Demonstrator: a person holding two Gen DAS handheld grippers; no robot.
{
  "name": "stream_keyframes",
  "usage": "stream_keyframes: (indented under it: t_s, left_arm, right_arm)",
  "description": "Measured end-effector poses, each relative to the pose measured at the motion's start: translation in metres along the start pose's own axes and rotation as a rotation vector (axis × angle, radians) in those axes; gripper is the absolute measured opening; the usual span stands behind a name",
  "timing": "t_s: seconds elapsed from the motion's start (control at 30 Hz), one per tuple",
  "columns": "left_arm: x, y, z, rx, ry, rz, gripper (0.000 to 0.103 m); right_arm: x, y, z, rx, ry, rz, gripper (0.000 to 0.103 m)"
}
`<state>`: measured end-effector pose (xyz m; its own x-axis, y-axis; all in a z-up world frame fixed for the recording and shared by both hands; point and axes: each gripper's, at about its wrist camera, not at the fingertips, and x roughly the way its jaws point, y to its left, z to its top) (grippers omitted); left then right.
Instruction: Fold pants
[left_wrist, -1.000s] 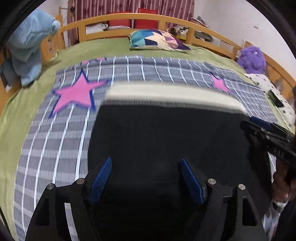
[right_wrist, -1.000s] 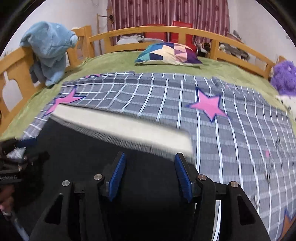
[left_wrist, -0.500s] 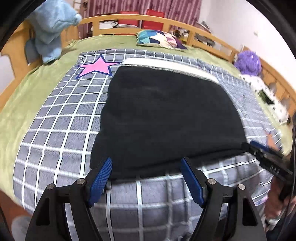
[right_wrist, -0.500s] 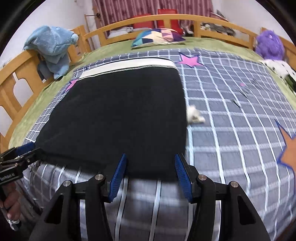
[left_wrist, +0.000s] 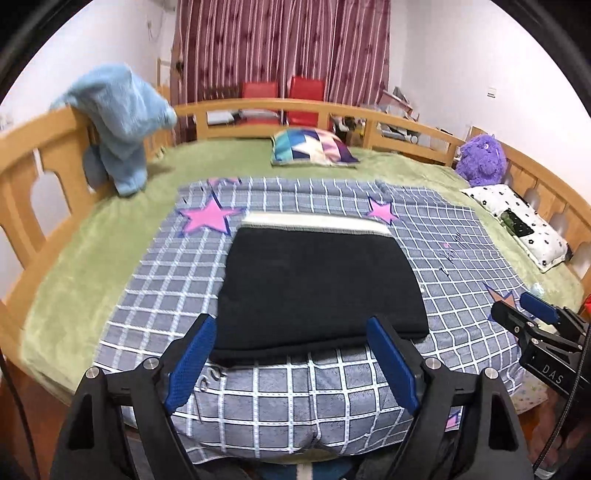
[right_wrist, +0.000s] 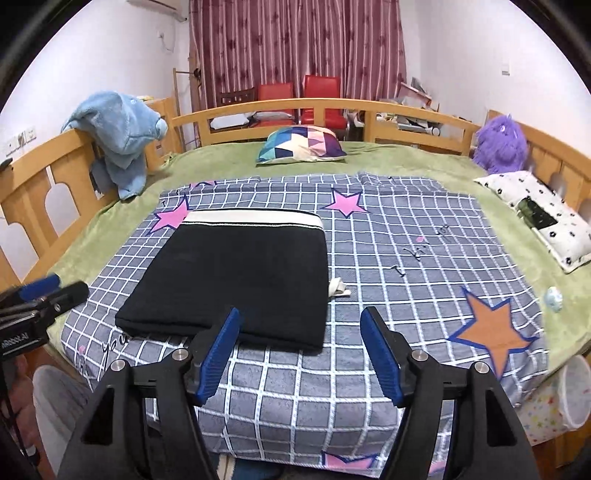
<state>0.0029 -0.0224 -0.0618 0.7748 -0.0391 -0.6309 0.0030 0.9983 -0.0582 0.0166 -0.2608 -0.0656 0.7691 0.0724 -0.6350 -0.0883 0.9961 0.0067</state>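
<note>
The black pants (left_wrist: 317, 284) lie folded into a flat rectangle on the grey checked blanket (left_wrist: 155, 280), white waistband (left_wrist: 314, 220) at the far edge. They also show in the right wrist view (right_wrist: 240, 280), with a small white tag (right_wrist: 338, 288) poking out at their right side. My left gripper (left_wrist: 291, 365) is open and empty, held back just off the near fold. My right gripper (right_wrist: 301, 354) is open and empty, near the pants' front right corner, above the blanket.
A wooden rail (right_wrist: 332, 107) rings the green bed. A blue plush (right_wrist: 122, 136) hangs on the left rail, a purple plush (right_wrist: 502, 144) sits at right, a patchwork pillow (right_wrist: 303, 144) at the back, a white spotted pillow (right_wrist: 543, 218) at right. A white bin (right_wrist: 569, 391) stands beside the bed.
Both grippers have pulled back and up from the pants toward the bed's near edge. The pants stay folded flat on the blanket.
</note>
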Motion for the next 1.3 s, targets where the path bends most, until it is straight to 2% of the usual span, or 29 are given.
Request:
stream_keyframes:
  t_s: [0.1,0.23,0.37,1.3]
  left_arm:
    - [-0.016,-0.005,0.001,0.014,-0.012,0.012,0.086]
    - [-0.029,-0.01,0.001,0.009,-0.016,0.0,0.086]
    - [-0.036,-0.015,-0.001,0.016,-0.016,0.02,0.091]
    - [-0.049,-0.018,-0.006,0.008,-0.022,0.014,0.092]
  right_arm:
    - [-0.014,-0.005,0.0,0.023,-0.008,-0.008,0.071]
    - [-0.033,-0.011,-0.001,0.041,-0.055,-0.026,0.092]
    - [-0.049,-0.009,-0.001,0.016,-0.087,-0.065,0.098]
    - [-0.067,-0.007,-0.001,0.023,-0.09,-0.089,0.098]
